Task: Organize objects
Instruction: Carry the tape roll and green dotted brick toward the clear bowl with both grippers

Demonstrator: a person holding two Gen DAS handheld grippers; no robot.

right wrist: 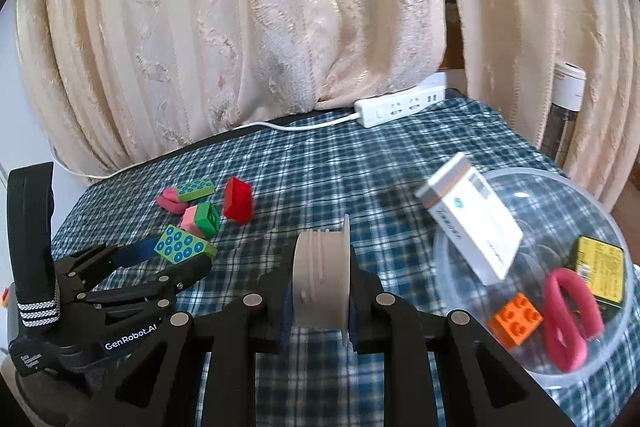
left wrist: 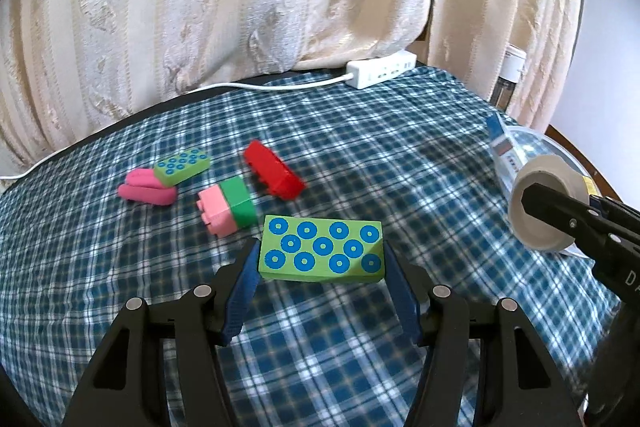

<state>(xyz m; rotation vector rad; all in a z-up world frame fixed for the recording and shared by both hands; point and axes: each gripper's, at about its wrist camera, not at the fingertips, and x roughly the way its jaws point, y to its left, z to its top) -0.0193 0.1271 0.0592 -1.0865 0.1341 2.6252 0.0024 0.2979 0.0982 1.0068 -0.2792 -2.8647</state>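
Note:
My left gripper (left wrist: 320, 259) has its blue fingers against both ends of a green block with blue rings (left wrist: 322, 251), which shows in the right wrist view too (right wrist: 182, 245). My right gripper (right wrist: 320, 301) is shut on a grey-white spool (right wrist: 320, 277), seen from the left wrist (left wrist: 544, 203). A clear plastic bowl (right wrist: 600, 203) to the right holds a white box (right wrist: 472, 223), an orange brick (right wrist: 516, 319), a pink loop (right wrist: 568, 315) and a yellow packet (right wrist: 600, 263).
On the plaid cloth lie a second ringed green block (left wrist: 182, 166), pink pieces (left wrist: 146, 189), a pink-and-green brick (left wrist: 228, 207) and a red brick (left wrist: 274, 173). A white power strip (left wrist: 380, 69) lies at the back by the curtain. A bottle (right wrist: 566, 107) stands far right.

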